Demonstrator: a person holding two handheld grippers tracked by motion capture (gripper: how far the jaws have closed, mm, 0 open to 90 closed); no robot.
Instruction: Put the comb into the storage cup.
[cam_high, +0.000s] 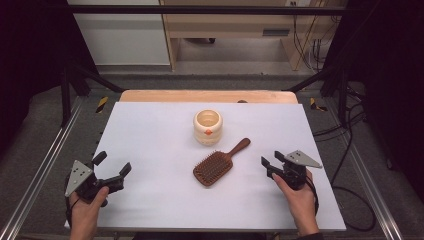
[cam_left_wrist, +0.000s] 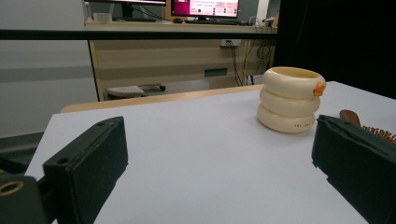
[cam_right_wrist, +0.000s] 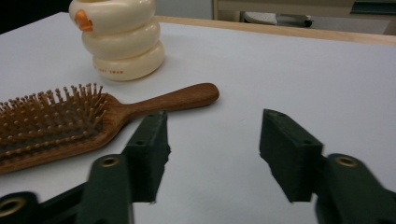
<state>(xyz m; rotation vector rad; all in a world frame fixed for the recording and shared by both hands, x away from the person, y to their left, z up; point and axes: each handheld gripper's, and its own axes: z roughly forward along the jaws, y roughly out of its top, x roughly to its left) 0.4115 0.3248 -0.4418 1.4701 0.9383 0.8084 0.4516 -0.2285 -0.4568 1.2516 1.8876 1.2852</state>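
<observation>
A wooden paddle hairbrush (cam_high: 216, 165) lies bristles up at the middle of the white table (cam_high: 150, 135), its handle pointing to the far right. Just behind it stands a cream ringed cup (cam_high: 207, 126) with an orange mark. My left gripper (cam_high: 112, 164) rests near the front left, jaws wide open and bare. At the front right, my right gripper (cam_high: 271, 159) is open too, right of the brush and apart from it. In the right gripper view the brush (cam_right_wrist: 70, 121) and cup (cam_right_wrist: 121, 39) lie left of the gripper (cam_right_wrist: 215, 135). The left gripper (cam_left_wrist: 219, 135) faces the cup (cam_left_wrist: 289, 100).
A wooden strip (cam_high: 207, 96) borders the table's far edge. Metal rails (cam_high: 45, 160) run along both sides, and cables (cam_high: 350, 150) lie on the floor at the right. Beyond the table stand a cabinet (cam_high: 125, 35) and a desk with monitors (cam_left_wrist: 205, 8).
</observation>
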